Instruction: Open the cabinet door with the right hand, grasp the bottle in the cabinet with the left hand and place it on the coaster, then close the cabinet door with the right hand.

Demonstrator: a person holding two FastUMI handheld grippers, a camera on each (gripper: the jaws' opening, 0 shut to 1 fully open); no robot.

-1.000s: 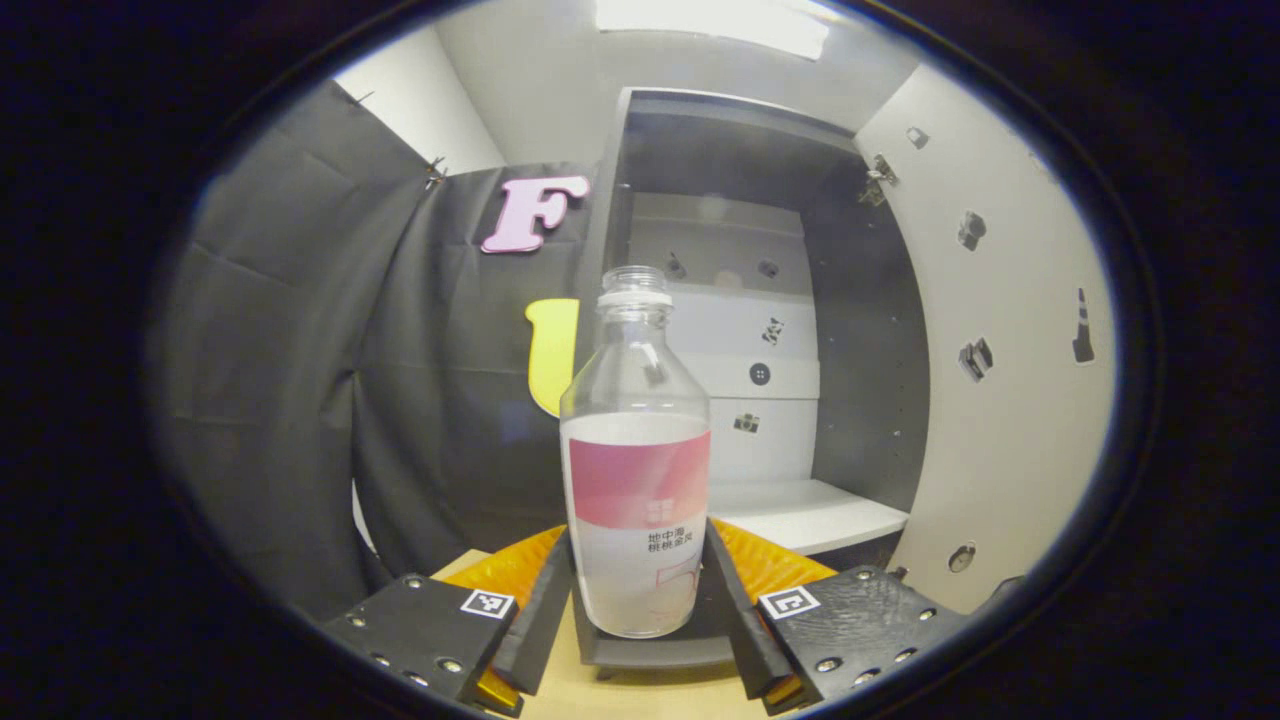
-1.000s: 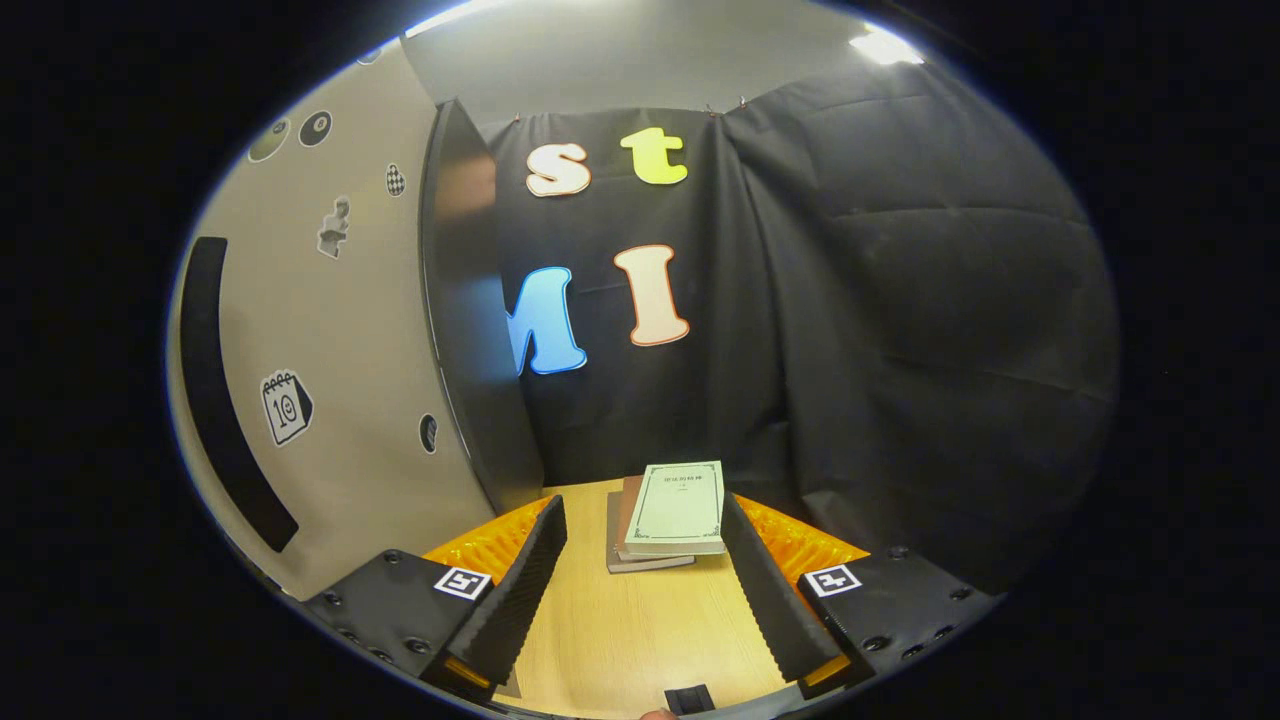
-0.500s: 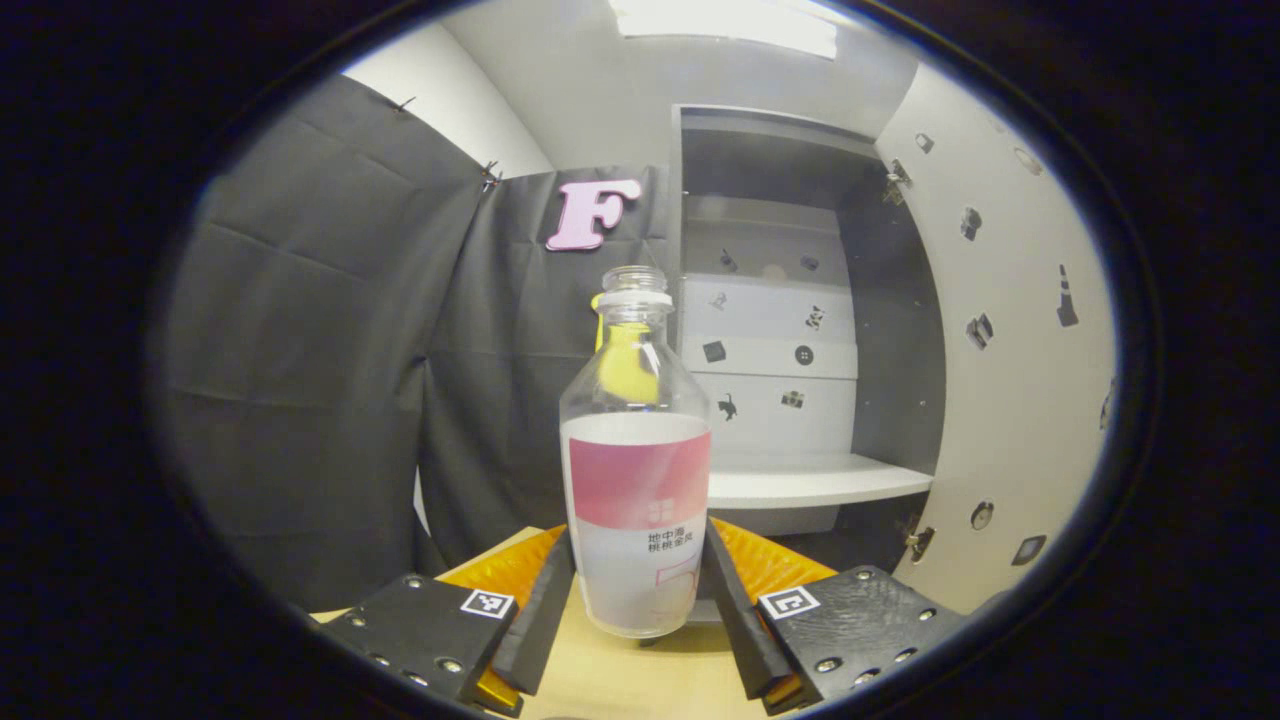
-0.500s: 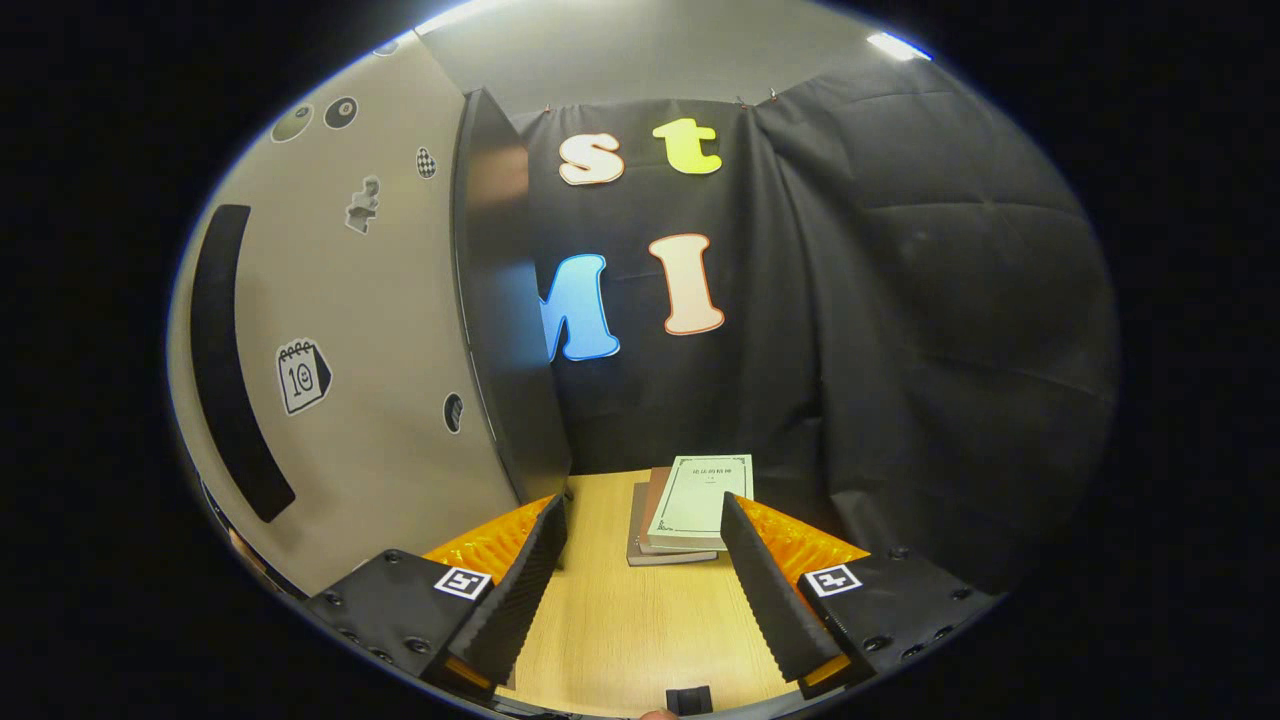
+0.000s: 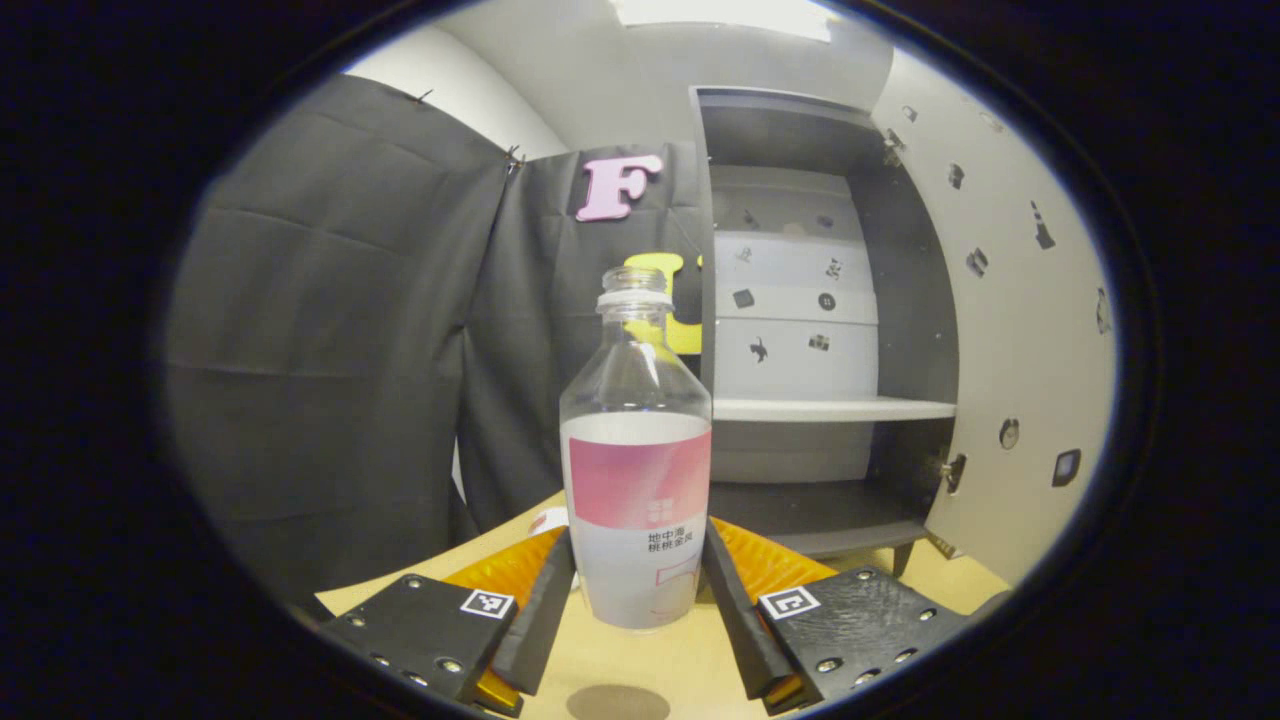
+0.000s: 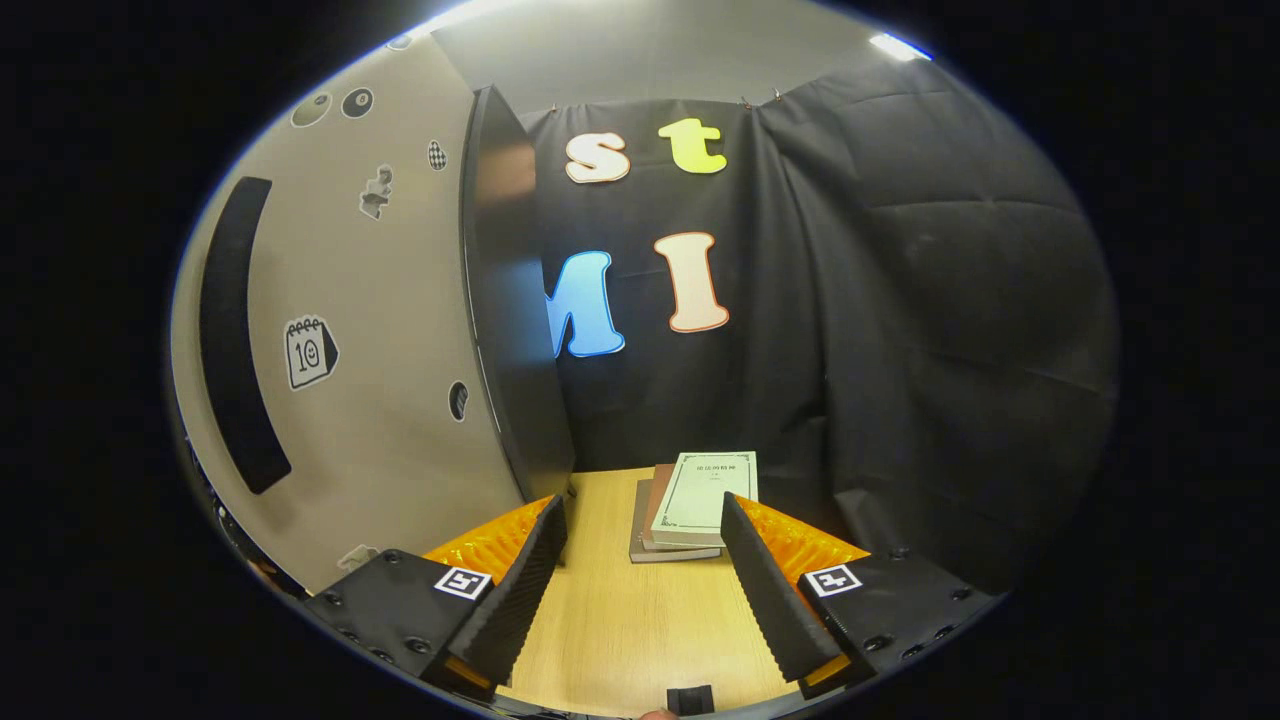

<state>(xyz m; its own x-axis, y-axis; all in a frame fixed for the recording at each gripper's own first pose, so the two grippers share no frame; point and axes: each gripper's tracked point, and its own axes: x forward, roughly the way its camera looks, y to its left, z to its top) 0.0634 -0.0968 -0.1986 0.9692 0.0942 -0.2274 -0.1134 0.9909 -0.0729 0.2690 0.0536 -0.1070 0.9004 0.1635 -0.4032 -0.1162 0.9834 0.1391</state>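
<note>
My left gripper (image 5: 638,600) is shut on a clear capless bottle (image 5: 637,440) with a pink and white label, held upright above the wooden table (image 5: 660,665). A dark round coaster (image 5: 617,703) lies on the table just below it, at the bottom edge of the left gripper view. Behind stands the cabinet (image 5: 830,330), its door (image 5: 1010,320) swung open to the right. In the right gripper view my right gripper (image 6: 640,590) is open over the table, with the outer face of the door (image 6: 350,360) and its long dark handle (image 6: 235,330) to its left.
A small stack of books (image 6: 690,505) lies on the table (image 6: 620,620) ahead of the right gripper, against the black cloth wall. The cabinet has a white shelf (image 5: 830,408) and a dark bottom board (image 5: 810,510). A small white thing (image 5: 548,520) lies left of the bottle.
The left gripper has drawn back and down from the cabinet with the bottle, so the table and coaster come into sight. The right gripper has barely shifted and stays open.
</note>
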